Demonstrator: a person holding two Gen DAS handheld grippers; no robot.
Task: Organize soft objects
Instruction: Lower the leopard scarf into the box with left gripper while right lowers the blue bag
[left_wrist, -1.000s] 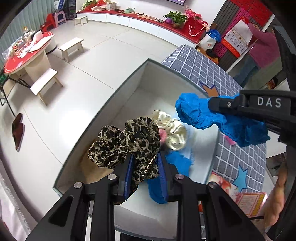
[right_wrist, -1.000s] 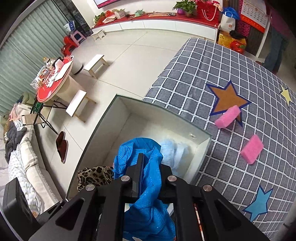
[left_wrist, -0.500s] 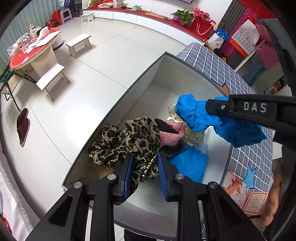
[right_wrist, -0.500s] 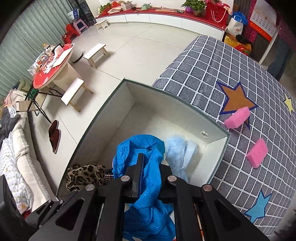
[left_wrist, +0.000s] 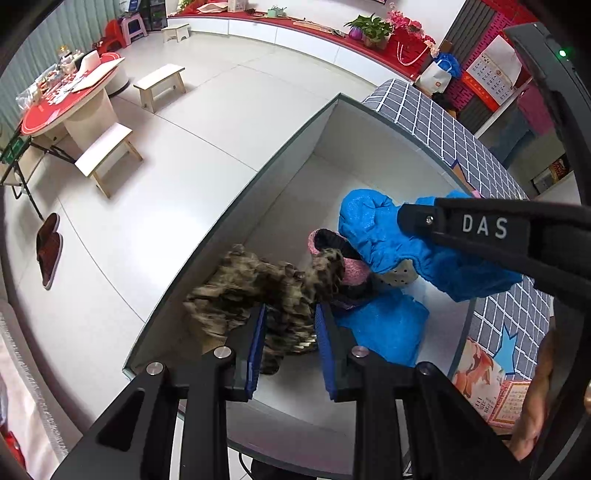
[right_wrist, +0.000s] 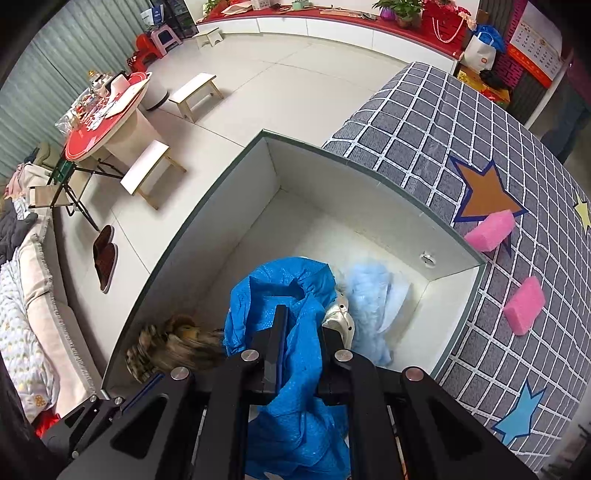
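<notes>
Together we hold two soft pieces over the white box (right_wrist: 207, 206): our left gripper (left_wrist: 290, 317) pinches a blurred leopard-print scrunchie (left_wrist: 251, 284), our right gripper (right_wrist: 301, 325) clamps crinkled blue fabric (right_wrist: 280, 291).

Two sponges (right_wrist: 489, 230) lie on the cloth (right_wrist: 461, 122) right of the box (right_wrist: 369, 173).

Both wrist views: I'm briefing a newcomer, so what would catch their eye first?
The bright blue cloth clamped in the right tongs above the open white box. Next, the leopard scrunchie between the left tongs at the box's near corner. Then two pink sponges on the grey checked cover beside the box.
</notes>
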